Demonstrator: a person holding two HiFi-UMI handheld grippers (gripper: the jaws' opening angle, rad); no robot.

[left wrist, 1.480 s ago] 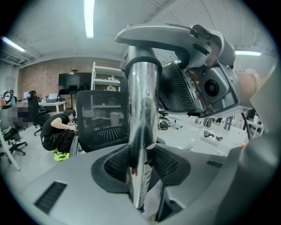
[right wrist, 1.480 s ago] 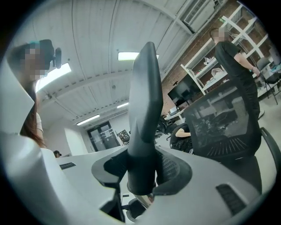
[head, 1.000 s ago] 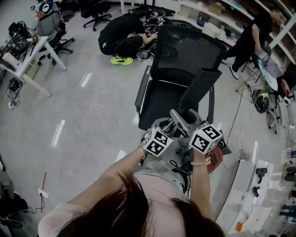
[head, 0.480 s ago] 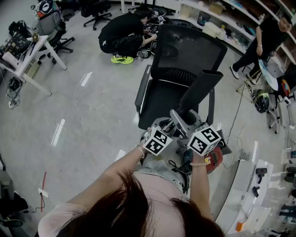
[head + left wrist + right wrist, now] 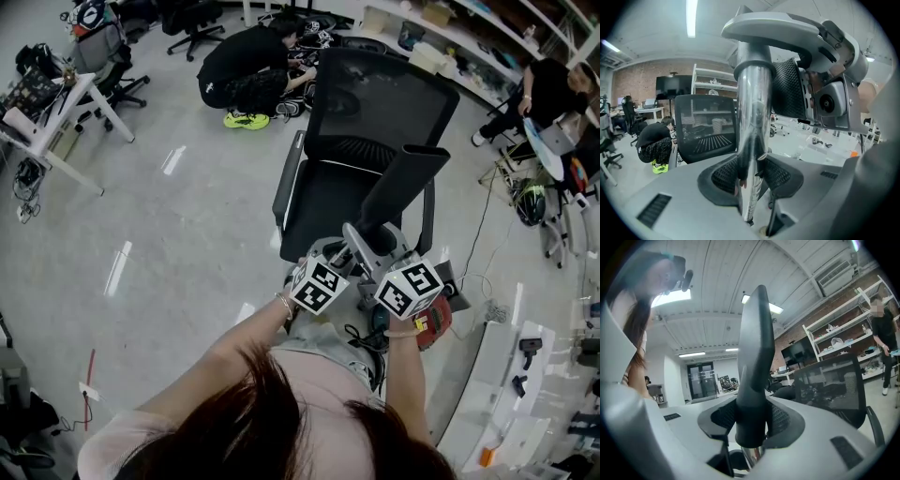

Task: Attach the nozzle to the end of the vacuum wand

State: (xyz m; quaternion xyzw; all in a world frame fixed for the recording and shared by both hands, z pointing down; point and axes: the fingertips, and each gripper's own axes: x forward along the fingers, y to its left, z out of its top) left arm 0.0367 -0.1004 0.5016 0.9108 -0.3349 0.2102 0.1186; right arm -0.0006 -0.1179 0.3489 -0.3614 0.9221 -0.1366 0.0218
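Observation:
In the head view the dark tapered nozzle (image 5: pixel 405 186) slants up and away over the chair seat, held in front of the person's chest. My right gripper (image 5: pixel 382 246) is shut on its lower end; in the right gripper view the mesh pads clamp the nozzle (image 5: pixel 754 357), and the shiny wand end (image 5: pixel 752 456) sits just under its collar. My left gripper (image 5: pixel 347 251) is shut on the silver vacuum wand (image 5: pixel 752 117), which stands upright between the pads. The right gripper (image 5: pixel 829 93) shows close above it in the left gripper view. Whether nozzle and wand are fully joined is hidden.
A black mesh office chair (image 5: pixel 375 112) stands directly ahead. A red machine (image 5: pixel 434 321) with cables lies on the floor at my right. A person crouches (image 5: pixel 246 75) at the back; another is at the far right (image 5: pixel 553 89). White benches (image 5: pixel 511 394) line the right, a desk (image 5: pixel 56 112) the left.
The right gripper's marker cube has rolled slightly. Both grips are unchanged. The person at the far right has moved further right and lower.

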